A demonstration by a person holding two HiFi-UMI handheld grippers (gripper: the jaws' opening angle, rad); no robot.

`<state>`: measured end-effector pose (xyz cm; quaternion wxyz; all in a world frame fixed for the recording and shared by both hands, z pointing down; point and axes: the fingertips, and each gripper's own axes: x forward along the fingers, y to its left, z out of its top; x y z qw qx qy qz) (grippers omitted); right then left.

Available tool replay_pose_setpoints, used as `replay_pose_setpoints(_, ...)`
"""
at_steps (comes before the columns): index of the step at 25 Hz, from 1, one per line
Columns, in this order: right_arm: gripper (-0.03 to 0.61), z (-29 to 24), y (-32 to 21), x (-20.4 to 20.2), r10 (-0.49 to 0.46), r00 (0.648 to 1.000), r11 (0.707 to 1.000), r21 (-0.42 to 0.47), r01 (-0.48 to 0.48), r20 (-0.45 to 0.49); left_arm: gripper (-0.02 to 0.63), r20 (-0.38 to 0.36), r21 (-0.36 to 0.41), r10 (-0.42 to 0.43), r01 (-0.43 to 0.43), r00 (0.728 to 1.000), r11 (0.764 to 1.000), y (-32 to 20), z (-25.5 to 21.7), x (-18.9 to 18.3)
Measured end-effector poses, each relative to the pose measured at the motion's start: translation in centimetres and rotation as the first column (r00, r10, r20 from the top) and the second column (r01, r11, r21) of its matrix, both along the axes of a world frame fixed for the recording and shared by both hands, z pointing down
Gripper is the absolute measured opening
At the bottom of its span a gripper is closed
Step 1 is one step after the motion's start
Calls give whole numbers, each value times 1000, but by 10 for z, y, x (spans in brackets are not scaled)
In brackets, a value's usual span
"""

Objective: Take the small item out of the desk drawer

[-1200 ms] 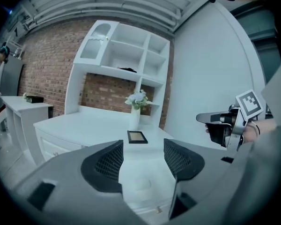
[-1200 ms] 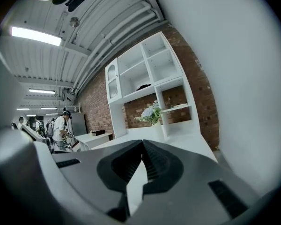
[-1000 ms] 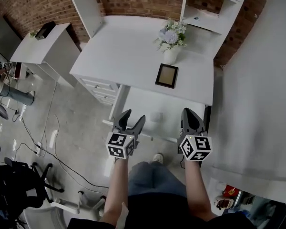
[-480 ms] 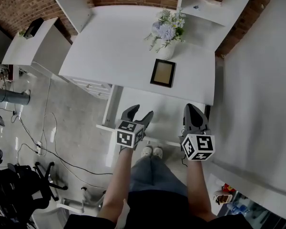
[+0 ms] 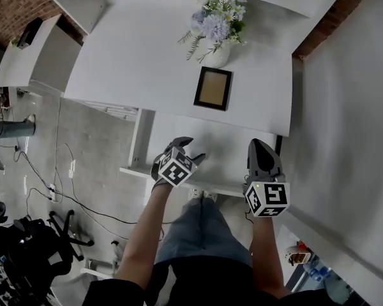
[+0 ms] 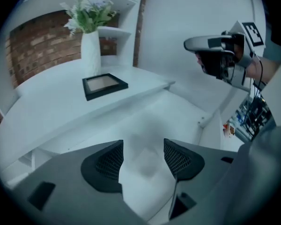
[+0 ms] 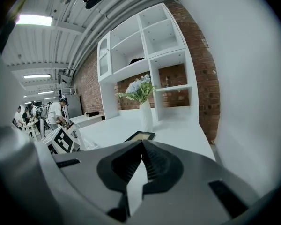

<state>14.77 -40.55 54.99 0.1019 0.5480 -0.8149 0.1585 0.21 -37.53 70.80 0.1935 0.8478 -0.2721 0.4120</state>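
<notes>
Left gripper point(image 6: 143, 150) has its fingers spread wide with nothing in them, hanging over the open drawer point(image 5: 233, 158). Right between them, down on the drawer floor, there's a pale squarish small item point(image 6: 147, 165), too blurry to say more. Right gripper point(image 7: 141, 144) fingers are pinched together and empty, over by the drawer's right edge. Past both sets of fingers you hit the counter point(image 5: 147, 56) edge, then a picture frame point(image 5: 212, 88), then a flower vase point(image 5: 216, 55). Left of the left fingers it's open floor point(image 5: 96, 145) with cables. Right of the right fingers a white wall point(image 5: 345, 107) sits close.
</notes>
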Motion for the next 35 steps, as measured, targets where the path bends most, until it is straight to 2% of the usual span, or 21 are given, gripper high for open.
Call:
replay_pose_setpoints(3, -2, 11, -2, -3, -16, 1000, 1000, -24, 16, -7, 244, 68, -30, 105, -103, 992, 994, 5, 23, 2)
replay_pose_setpoints(5, -2, 17, -2, -6, -28, 1000, 999, -37, 27, -13, 244, 123, -45, 184, -179, 975, 983, 9, 37, 2)
replay_pose_setpoints(7, -2, 23, -3, -8, -38, 999, 998, -48, 37, -15, 244, 188, -57, 272, -266, 944, 962, 14, 50, 2)
replay_pose_setpoints(12, -2, 33, -4, -16, -59, 998, 996, -73, 57, -16, 244, 312, -94, 453, -447, 835, 890, 27, 75, 4)
replay_pose_setpoints(18, -2, 40, -4, -21, -75, 997, 993, -90, 73, -14, 242, 360, -148, 556, -542, 749, 827, 38, 97, 11)
replay_pose_setpoints(20, -2, 40, -3, -20, -75, 997, 993, -92, 73, -18, 241, 370, -165, 577, -559, 728, 812, 41, 102, 11)
replay_pose_setpoints(24, -2, 42, -1, -16, -64, 998, 993, -96, 62, -20, 178, 378, -157, 573, -560, 727, 814, 41, 105, 10)
replay_pose_setpoints(31, -2, 39, 4, -11, -49, 999, 995, -92, 47, -21, 164, 372, -145, 585, -577, 721, 804, 45, 102, 12)
replay_pose_setpoints(33, -2, 37, 4, -12, -47, 999, 995, -86, 45, -21, 163, 359, -128, 579, -576, 732, 807, 45, 97, 14)
replay_pose_setpoints(35, -2, 34, 4, -12, -44, 999, 996, -77, 42, -22, 161, 338, -96, 554, -557, 761, 825, 41, 86, 17)
